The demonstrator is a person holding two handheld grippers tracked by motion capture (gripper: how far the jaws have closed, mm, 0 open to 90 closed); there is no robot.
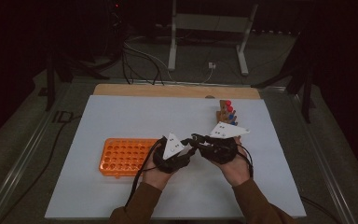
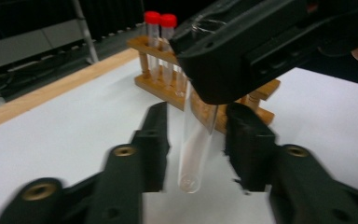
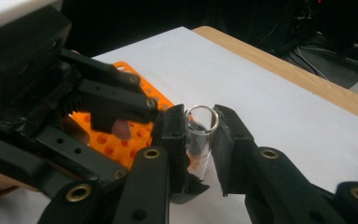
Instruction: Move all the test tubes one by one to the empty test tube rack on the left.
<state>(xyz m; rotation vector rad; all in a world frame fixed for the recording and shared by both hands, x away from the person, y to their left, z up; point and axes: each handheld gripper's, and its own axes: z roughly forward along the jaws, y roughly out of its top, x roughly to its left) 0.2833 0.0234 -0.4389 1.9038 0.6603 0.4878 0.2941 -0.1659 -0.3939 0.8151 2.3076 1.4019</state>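
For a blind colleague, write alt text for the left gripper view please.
A clear, uncapped test tube hangs between the left gripper's two black jaws, held at its top by the right gripper. Behind, a wooden rack with red-capped tubes stands on the white table.

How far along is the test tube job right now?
Done: one uncapped clear tube is out of the wooden rack, clamped near its mouth by the right hand-held gripper. In hand: the left hand-held gripper brackets its lower part, with gaps at both jaws. Left: the orange rack looks empty, and capped tubes wait in the wooden rack.
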